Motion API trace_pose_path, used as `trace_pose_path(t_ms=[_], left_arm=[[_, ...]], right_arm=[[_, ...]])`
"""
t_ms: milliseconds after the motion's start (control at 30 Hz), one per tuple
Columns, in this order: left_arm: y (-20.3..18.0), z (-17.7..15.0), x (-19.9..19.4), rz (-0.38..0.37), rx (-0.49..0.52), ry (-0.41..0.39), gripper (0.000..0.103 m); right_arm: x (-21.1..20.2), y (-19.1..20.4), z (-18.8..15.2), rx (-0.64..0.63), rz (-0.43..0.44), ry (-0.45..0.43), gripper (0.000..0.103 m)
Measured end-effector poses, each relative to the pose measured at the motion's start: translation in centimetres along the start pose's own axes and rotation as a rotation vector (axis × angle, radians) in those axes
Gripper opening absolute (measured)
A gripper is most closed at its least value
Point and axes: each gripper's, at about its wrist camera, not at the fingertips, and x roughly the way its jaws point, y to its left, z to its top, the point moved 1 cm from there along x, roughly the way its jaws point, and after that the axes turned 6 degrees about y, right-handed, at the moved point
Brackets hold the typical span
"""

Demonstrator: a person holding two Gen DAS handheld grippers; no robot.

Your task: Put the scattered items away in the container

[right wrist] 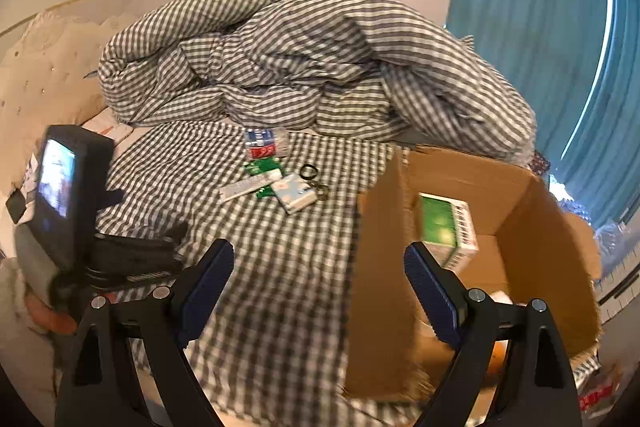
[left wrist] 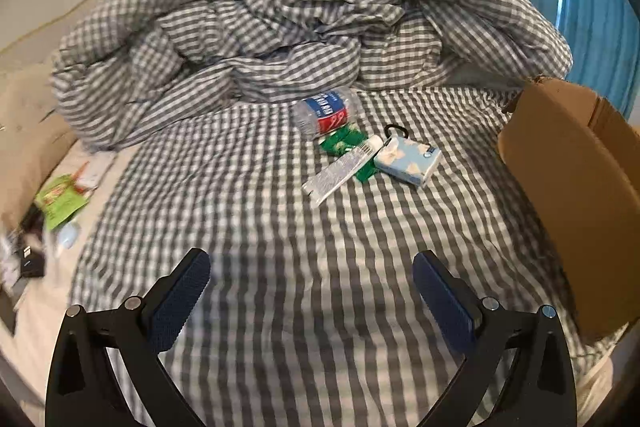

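Both tongs are spread wide and hold nothing: left tongs (left wrist: 312, 291) over the checked bed (left wrist: 280, 227), right tongs (right wrist: 318, 273) beside the cardboard box (right wrist: 520, 195) at the bed's right edge. Near the bed's middle lie a soft tube (left wrist: 340, 171), a tissue pack (left wrist: 408, 159) and a crinkly bottle (left wrist: 326, 111). I would pinch the flat tube across its width first, gently.

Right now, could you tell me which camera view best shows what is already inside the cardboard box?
The right wrist view: it looks into the open cardboard box, showing a green-and-white carton inside. The left wrist view shows only the box's outer wall.
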Motion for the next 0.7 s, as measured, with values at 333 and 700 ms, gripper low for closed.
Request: trace_pose_path(t_ms=[333, 700], left_arm=[[-2.0, 6.4, 12.4, -0.067, 0.101, 0.007, 0.103], [-1.9, 6.7, 18.0, -0.112, 0.062, 0.102, 0.026]], right_arm=[[7.6, 1.2, 1.5, 0.056, 0.016, 0.067, 0.087], [13.6, 1.5, 1.9, 0.07, 0.006, 0.146, 0.087]])
